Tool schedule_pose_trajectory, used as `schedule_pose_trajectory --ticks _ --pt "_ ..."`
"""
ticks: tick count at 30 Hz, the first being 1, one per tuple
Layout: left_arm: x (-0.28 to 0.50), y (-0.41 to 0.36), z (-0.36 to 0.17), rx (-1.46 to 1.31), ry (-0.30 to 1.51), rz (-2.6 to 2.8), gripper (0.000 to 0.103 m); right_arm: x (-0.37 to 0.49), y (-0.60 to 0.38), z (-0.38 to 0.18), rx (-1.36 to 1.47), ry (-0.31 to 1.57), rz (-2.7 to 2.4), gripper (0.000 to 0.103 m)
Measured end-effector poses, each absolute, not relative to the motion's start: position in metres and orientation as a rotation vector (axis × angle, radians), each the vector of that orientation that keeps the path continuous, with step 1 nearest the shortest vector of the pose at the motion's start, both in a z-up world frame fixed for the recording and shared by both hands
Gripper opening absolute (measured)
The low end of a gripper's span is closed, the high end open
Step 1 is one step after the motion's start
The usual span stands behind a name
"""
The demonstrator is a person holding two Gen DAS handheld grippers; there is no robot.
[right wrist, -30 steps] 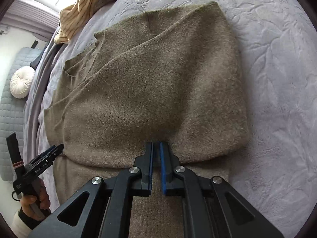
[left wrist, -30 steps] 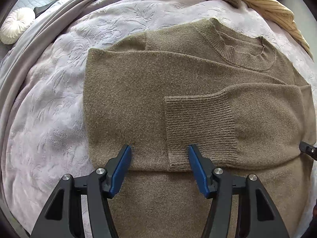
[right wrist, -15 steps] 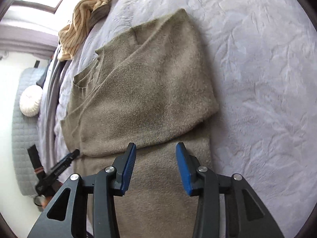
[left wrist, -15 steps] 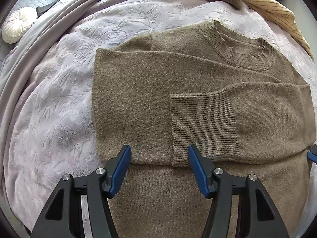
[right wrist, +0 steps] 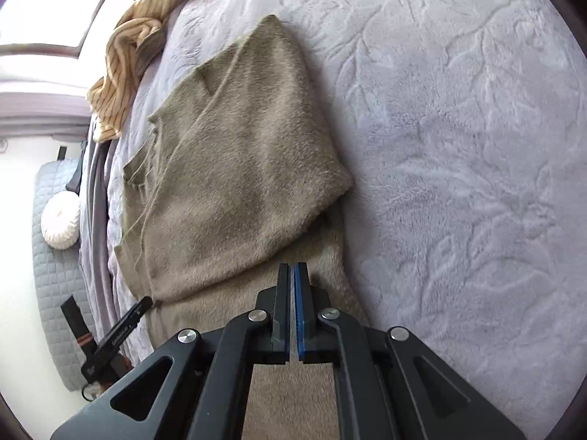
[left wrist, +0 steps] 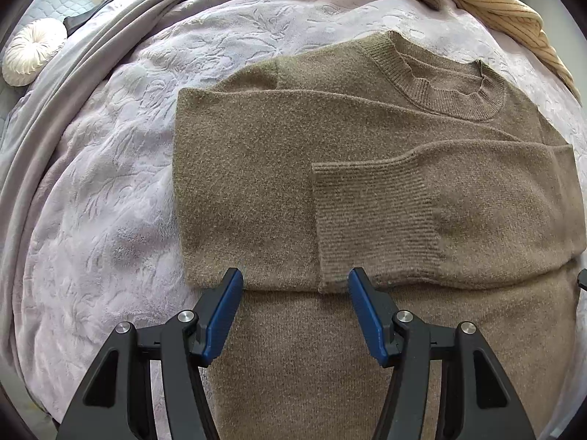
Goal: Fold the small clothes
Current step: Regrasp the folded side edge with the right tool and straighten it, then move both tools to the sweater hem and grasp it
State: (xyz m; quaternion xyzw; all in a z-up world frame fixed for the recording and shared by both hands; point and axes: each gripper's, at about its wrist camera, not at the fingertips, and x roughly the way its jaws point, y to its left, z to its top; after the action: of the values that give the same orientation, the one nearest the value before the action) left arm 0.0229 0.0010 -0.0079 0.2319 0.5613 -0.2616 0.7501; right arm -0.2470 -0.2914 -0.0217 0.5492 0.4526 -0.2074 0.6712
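The brown sweater (left wrist: 367,154) is laid flat on the bed cover (left wrist: 110,183), sleeves crossed over w/ the bottom part left free, prob. so it can be folded up. The left gripper (left wrist: 295,308) is held half open above the sleeve edge, w/ nothing in it. The right gripper (right wrist: 292,289) is pressed shut over the sweater's side; cloth may be pinched, but that can't be told.

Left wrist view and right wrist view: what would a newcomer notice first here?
First, the olive-brown sweater lying flat in the middle of the pale embossed blanket, both sleeves folded across its chest. Then the left gripper, jaws apart above the lower sleeve edge, and the striped yellow garment bunched at the far edge.
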Motion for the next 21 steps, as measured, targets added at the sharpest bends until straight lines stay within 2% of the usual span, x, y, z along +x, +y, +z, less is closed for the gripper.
schedule_pose_trajectory --ticks 4,6,7,8,9,10,13,15,17,18,21 --pt "0.016 0.005 -0.007 0.526 1.248 -0.568 0.062 -0.246 -0.284 -0.014 1.198 1.033 -0.444 0.006" --pt "0.013 0.006 -0.008 0.528 1.266 -0.569 0.065 -0.247 -0.277 -0.013 1.197 1.032 -0.429 0.015" --pt "0.011 0.008 -0.009 0.524 1.28 -0.565 0.074 -0.248 -0.275 -0.013 1.195 1.035 -0.424 0.026" --pt "0.007 0.01 -0.009 0.516 1.282 -0.56 0.094 -0.248 -0.271 -0.012 1.191 1.036 -0.415 0.042" --pt "0.004 0.013 -0.007 0.505 1.269 -0.558 0.099 -0.249 -0.269 -0.011 1.188 1.035 -0.404 0.048" --pt "-0.001 0.014 -0.005 0.503 1.255 -0.56 0.099 -0.248 -0.267 -0.01 1.182 1.035 -0.391 0.056" --pt "-0.01 0.017 -0.006 0.511 1.269 -0.557 0.099 -0.248 -0.261 -0.007 1.165 1.038 -0.362 0.057" --pt "-0.017 0.019 -0.008 0.507 1.28 -0.552 0.099 -0.248 -0.259 -0.005 1.161 1.028 -0.34 0.066" --pt "-0.022 0.021 -0.007 0.496 1.283 -0.544 0.099 -0.248 -0.258 -0.004 1.15 1.022 -0.322 0.081" --pt "-0.024 0.022 -0.006 0.486 1.287 -0.54 0.103 -0.248 -0.258 -0.003 1.144 1.018 -0.317 0.084" --pt "-0.032 0.028 -0.005 0.448 1.306 -0.528 0.102 -0.248 -0.255 -0.001 1.128 1.016 -0.289 0.084"
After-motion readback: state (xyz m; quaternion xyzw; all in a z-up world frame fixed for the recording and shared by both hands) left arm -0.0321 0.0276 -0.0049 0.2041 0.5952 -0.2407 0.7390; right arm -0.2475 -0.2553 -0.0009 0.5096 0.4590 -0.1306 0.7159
